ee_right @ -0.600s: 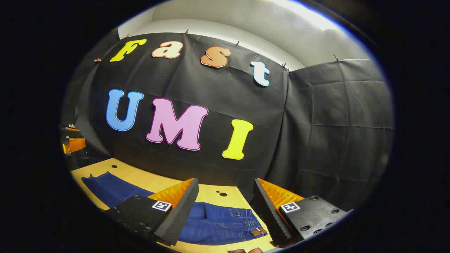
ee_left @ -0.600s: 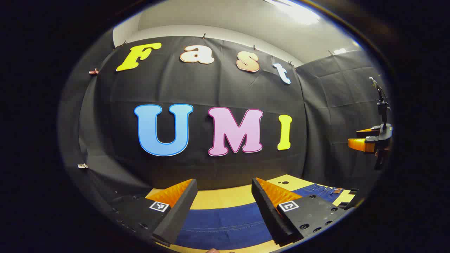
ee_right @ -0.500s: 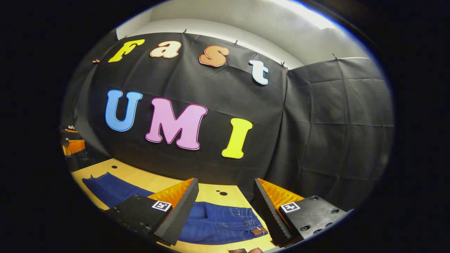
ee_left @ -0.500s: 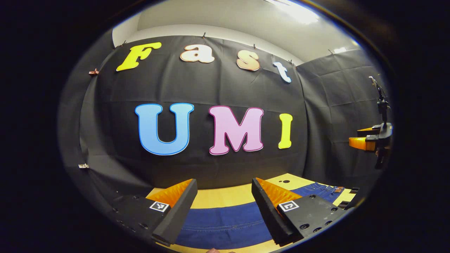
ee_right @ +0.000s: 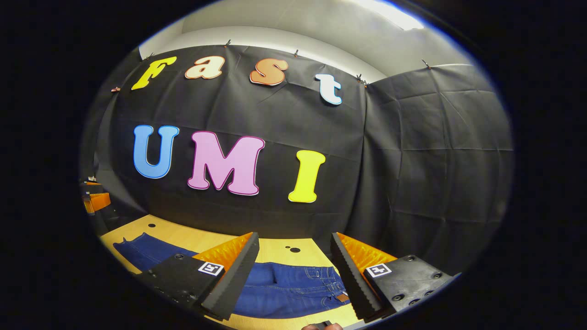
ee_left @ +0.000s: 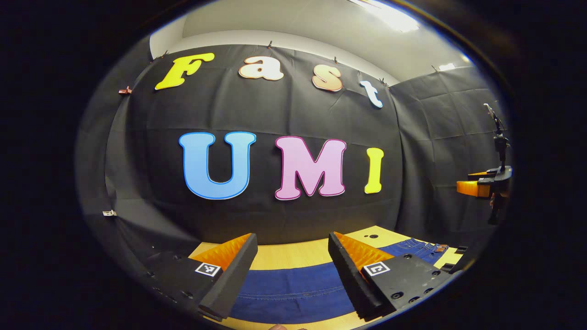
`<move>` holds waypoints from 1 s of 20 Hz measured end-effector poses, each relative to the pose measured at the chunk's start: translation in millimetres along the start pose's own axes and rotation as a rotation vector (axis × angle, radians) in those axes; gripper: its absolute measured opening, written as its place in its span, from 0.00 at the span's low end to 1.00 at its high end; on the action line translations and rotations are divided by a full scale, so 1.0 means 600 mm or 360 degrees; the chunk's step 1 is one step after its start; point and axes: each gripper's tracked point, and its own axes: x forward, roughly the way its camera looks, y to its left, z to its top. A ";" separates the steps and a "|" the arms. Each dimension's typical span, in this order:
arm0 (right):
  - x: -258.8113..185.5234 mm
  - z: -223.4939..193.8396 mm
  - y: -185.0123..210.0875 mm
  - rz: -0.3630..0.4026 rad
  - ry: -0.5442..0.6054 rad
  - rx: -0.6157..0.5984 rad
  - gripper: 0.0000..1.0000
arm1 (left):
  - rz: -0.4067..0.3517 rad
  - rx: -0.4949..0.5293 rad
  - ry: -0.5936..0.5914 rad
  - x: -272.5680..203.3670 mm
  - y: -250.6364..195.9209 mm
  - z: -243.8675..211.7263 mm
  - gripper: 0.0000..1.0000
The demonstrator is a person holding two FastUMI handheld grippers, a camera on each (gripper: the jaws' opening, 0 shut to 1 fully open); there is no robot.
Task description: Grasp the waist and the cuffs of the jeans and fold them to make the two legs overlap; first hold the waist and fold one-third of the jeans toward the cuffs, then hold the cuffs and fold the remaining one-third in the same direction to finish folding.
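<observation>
Blue jeans lie flat along a light wooden table; in the left gripper view a leg stretches beneath my open left gripper, which hovers above it with nothing between its fingers. The waist lies far right there. In the right gripper view the waist end of the jeans with its brown patch lies under my open right gripper, and the legs run off to the left. The right gripper shows at the far right of the left gripper view, the left gripper at the far left of the right gripper view.
The black cloth wall rises right behind the table's far edge, and a side wall closes the right. Small dark holes mark the tabletop beyond the jeans. A fingertip peeks in at the bottom edge.
Both grippers have shifted slightly; the right gripper view has slid a little to the right over the waist. Both grippers stay open and the jeans lie unmoved.
</observation>
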 end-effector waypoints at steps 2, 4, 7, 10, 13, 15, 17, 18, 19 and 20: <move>-0.001 -0.004 -0.001 -0.0002 0.0005 -0.0007 0.96 | -0.0010 -0.0007 0.0015 0.000 0.000 -0.007 0.97; 0.001 -0.018 -0.005 -0.0007 0.0026 -0.0042 0.96 | -0.0015 -0.0023 0.0064 0.003 0.011 -0.028 0.97; 0.017 -0.049 -0.037 -0.0033 0.0064 -0.0280 0.94 | -0.0084 0.0103 0.0215 0.003 0.045 -0.095 0.98; 0.039 -0.087 -0.061 0.0004 0.0124 -0.0516 0.96 | -0.0135 0.0383 0.0413 -0.002 0.112 -0.177 0.98; 0.067 -0.141 -0.086 0.0063 0.0228 -0.0596 0.96 | -0.0395 0.0605 0.0644 -0.005 0.143 -0.273 0.98; 0.090 -0.203 -0.104 0.0121 0.0382 -0.0686 0.96 | -0.0558 0.0829 0.0819 -0.008 0.172 -0.337 0.98; 0.105 -0.259 -0.116 0.0202 0.0501 -0.0813 0.97 | -0.0727 0.1077 0.0931 -0.020 0.194 -0.390 0.98; 0.110 -0.285 -0.119 0.0268 0.0550 -0.0892 0.96 | -0.0834 0.1183 0.0975 -0.029 0.200 -0.414 0.98; 0.109 -0.312 -0.116 0.0353 0.0593 -0.0981 0.96 | -0.0939 0.1266 0.1026 -0.043 0.202 -0.439 0.98; 0.105 -0.338 -0.111 0.0445 0.0612 -0.1078 0.96 | -0.1057 0.1321 0.1087 -0.060 0.206 -0.470 0.98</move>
